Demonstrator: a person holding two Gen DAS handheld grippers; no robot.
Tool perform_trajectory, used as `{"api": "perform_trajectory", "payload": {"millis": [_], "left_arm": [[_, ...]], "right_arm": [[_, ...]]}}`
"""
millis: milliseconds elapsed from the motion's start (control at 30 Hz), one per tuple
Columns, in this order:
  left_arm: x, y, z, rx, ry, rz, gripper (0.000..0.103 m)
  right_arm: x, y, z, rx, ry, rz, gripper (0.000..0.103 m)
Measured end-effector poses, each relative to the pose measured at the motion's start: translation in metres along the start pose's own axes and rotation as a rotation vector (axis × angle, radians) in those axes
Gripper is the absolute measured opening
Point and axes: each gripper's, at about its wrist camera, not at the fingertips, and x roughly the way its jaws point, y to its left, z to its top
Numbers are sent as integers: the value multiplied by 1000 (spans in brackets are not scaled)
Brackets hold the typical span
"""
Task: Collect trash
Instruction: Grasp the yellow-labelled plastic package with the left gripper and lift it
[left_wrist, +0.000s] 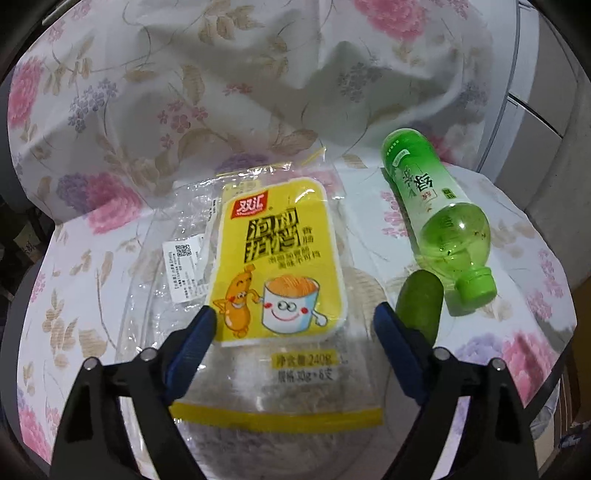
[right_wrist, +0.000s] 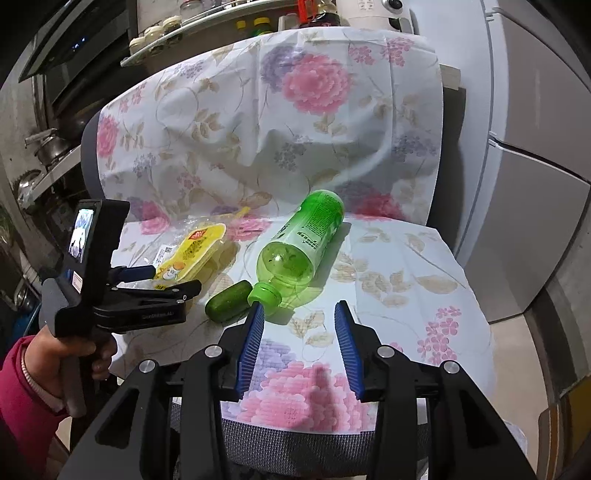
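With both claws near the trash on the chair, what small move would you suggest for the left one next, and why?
Probably lower the left claw and close: its open jaws already straddle the yellow sausage wrapper, lying flat on the floral cloth, with nothing gripped yet.

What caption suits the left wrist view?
Open left gripper over yellow sausage wrapper, beside green bottle.

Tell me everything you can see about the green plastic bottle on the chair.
The green bottle is translucent green plastic with a green screw cap on and a pale printed label around its body. It looks nearly empty, with dark specks inside. It lies on its side on the floral cloth covering the seat, cap toward the cameras. The cap sits right beside a small green oblong object; contact is unclear. No gripper holds it.
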Motion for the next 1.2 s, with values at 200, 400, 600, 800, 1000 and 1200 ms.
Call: {"api": "perform_trajectory", "payload": {"millis": [200, 400, 600, 800, 1000, 1200], "left_arm": [[-4, 15, 6, -60, 3, -82, 49], [-26, 27, 12, -91, -53, -147, 12], [-53, 36, 16, -101, -140, -189, 2], [-98, 60, 18, -170, -255, -263, 1], [-113, 85, 12, -238, -302, -316, 1], [-87, 113, 4, -322, -252, -305, 4]], "right_arm": [[2, -6, -1, 12, 0, 14, 42], [2, -6, 0, 13, -1, 16, 42], [6, 4, 6, -7, 3, 17, 46], [20, 14, 19, -30, 21, 29, 52], [46, 21, 28, -20, 58, 36, 54], [56, 29, 27, -30, 79, 29, 54]]}}
